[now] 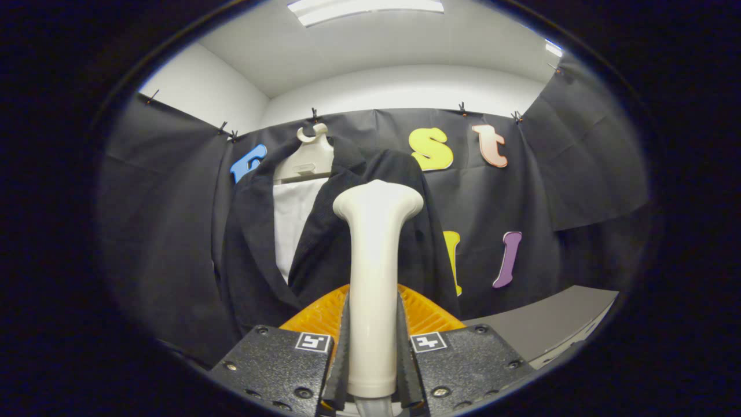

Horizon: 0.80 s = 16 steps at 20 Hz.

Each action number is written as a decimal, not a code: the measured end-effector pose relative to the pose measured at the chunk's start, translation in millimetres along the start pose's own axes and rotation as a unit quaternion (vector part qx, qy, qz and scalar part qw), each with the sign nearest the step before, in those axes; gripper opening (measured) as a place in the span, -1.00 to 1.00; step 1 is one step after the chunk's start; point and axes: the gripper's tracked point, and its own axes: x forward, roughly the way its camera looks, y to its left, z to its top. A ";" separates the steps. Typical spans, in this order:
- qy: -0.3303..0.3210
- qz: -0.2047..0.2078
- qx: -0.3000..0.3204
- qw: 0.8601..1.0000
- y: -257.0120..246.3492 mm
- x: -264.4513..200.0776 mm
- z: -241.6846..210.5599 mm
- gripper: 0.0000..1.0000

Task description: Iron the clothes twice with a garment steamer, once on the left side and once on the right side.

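A cream-white garment steamer stands upright between my fingers, its flared head level with the jacket's chest. My gripper is shut on the steamer's handle, both orange-backed fingers pressing its sides. Just beyond it hangs a black jacket over a white shirt front, on a cream hanger form against the booth wall. The steamer head covers part of the jacket's right lapel; whether it touches the cloth I cannot tell.
A grey table top lies to the right of the fingers, below the wall cloth. Black cloth walls close in on the left and the right. A ceiling light shines overhead.
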 end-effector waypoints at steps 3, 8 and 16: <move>0.016 0.000 -0.002 1.000 1.7 -4.8 -17.4 -0.26; 0.049 -0.001 -0.005 0.999 1.7 -15.5 -49.0 -0.26; 0.083 -0.010 -0.009 0.996 -1.5 -31.7 -84.6 -0.26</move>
